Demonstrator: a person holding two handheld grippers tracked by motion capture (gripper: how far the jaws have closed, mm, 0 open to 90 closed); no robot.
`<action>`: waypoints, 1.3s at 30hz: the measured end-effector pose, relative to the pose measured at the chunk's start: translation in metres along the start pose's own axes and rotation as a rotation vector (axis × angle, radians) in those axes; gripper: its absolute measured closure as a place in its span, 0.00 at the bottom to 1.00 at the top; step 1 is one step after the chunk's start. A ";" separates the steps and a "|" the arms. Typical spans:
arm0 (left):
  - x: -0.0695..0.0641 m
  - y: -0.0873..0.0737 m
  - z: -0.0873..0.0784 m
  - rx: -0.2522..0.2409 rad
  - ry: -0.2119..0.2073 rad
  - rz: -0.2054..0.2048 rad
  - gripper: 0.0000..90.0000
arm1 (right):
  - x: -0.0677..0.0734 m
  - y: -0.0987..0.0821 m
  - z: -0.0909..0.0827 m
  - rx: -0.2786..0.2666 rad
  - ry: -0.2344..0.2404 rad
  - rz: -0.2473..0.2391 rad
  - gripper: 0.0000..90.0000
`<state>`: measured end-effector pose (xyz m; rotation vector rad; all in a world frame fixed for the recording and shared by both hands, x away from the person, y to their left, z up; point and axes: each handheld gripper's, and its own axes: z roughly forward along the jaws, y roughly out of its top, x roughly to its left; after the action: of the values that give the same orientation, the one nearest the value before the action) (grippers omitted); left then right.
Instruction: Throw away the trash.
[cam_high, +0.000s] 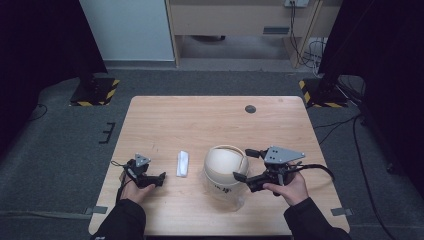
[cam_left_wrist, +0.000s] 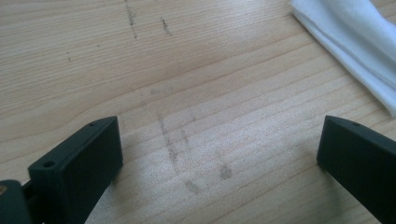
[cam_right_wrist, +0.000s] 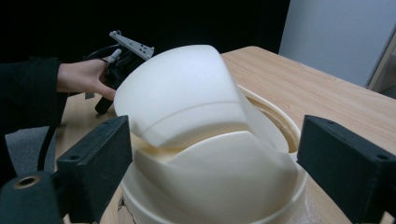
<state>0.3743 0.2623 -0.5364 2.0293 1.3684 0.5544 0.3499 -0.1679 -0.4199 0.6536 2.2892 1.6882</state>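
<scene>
Cream plastic bucket (cam_high: 224, 172) stands on the wooden counter (cam_high: 200, 120), toward the near edge and right of centre. Inside it sit curved cream foam-like shells (cam_right_wrist: 187, 102); the upper one tilts and rises above the rim, a second lies lower, in front of it in the right gripper view. Right claw (cam_high: 245, 165) is at the bucket's right side, jaws spread wide; in the right gripper view one jaw is at each side of the bucket. Contact with the wall cannot be told. Folded white cloth (cam_high: 183, 163) lies flat just left of the bucket, apart from it. Left claw (cam_high: 156, 179) is further left of the bucket, beyond the cloth, low over bare wood, jaws spread and holding nothing; the cloth's edge shows at the upper right of the left gripper view.
</scene>
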 end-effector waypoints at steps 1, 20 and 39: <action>0.000 0.000 0.000 0.000 0.000 0.000 0.00 | -0.001 0.001 0.000 0.000 0.000 0.005 0.10; 0.000 0.000 0.000 0.000 0.000 0.000 0.00 | 0.007 0.001 0.009 -0.012 -0.009 -0.014 0.08; 0.000 0.002 -0.001 0.012 -0.006 0.001 0.02 | -0.005 0.021 0.007 -0.123 -0.043 0.045 0.14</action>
<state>0.3751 0.2620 -0.5347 2.0400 1.3702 0.5416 0.3621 -0.1595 -0.4023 0.7129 2.1379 1.8004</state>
